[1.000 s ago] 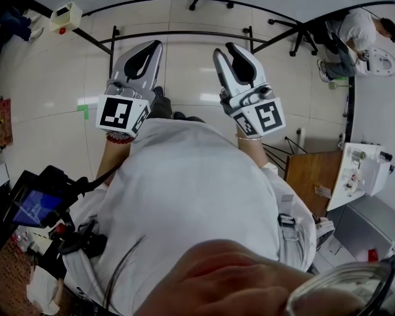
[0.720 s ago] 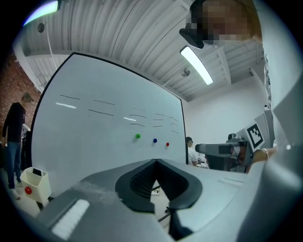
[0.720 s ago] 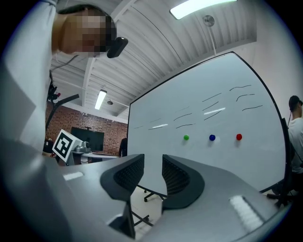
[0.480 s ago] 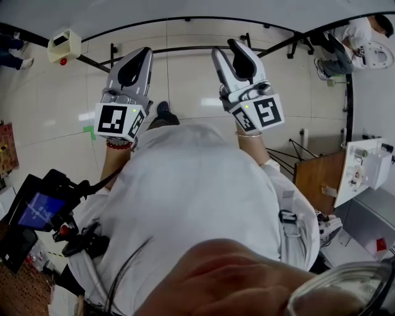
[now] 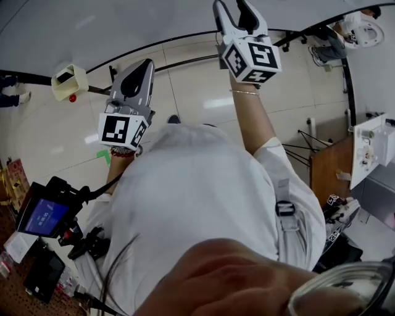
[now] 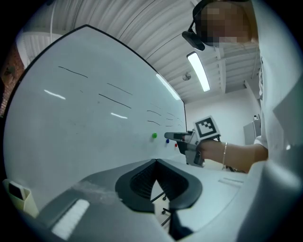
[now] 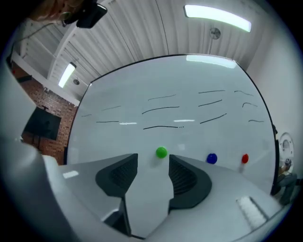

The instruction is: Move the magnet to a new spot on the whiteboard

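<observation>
A green magnet (image 7: 161,152) sticks on the whiteboard (image 7: 142,94), with a blue magnet (image 7: 211,159) and a red magnet (image 7: 245,159) to its right. My right gripper (image 7: 153,158) is raised toward the board, its jaws are opening, and the green magnet sits just beyond the gap, untouched. From the left gripper view the right gripper (image 6: 173,136) points at the green magnet (image 6: 154,136) from close by. In the head view the right gripper (image 5: 231,7) reaches the top edge. My left gripper (image 6: 156,161) hangs lower, away from the board, shut and empty.
Black pen strokes (image 7: 161,111) cross the board above the magnets. A cream box with a red button (image 5: 66,82) sits at the left. A seated person (image 5: 336,34) is at the far right, near a wooden desk (image 5: 327,176). A device with a blue screen (image 5: 43,216) hangs at my left.
The right gripper has risen far up toward the whiteboard and its jaws have parted. The left gripper stayed low and shut. The head view has tilted up, showing more of the board.
</observation>
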### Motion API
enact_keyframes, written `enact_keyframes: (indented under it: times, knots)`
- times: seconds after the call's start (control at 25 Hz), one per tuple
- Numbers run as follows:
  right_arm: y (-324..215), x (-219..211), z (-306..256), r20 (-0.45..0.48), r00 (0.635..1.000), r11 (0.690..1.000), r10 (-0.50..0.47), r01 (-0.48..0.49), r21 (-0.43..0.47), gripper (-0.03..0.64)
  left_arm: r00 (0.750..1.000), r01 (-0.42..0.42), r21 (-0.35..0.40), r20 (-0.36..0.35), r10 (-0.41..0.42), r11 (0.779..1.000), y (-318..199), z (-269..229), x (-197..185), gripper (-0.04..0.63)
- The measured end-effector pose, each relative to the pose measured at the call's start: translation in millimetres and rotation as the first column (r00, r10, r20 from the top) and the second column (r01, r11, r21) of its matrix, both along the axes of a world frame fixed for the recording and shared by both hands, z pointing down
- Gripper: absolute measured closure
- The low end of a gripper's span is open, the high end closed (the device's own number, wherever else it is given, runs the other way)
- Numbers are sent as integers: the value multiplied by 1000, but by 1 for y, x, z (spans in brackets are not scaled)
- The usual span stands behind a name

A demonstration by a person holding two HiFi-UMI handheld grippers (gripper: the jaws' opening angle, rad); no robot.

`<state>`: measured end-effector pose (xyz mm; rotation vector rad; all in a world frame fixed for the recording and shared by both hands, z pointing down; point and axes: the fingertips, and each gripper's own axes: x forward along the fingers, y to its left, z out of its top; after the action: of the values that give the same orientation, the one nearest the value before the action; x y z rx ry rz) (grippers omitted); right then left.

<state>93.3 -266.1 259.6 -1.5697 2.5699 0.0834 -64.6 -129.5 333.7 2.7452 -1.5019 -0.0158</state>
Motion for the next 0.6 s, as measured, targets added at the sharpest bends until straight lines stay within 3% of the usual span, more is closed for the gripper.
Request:
enact_keyframes:
  times: [0.2, 0.6]
  knots:
    - [-31, 8, -13, -78, 995, 998, 68, -68, 2, 416, 1000, -7, 9, -19, 8, 1000, -4, -5, 2, 589]
    - [-62, 0, -7, -86, 993, 996, 81, -83, -21, 416, 999, 51, -1, -16, -51, 999, -10, 1, -18, 589]
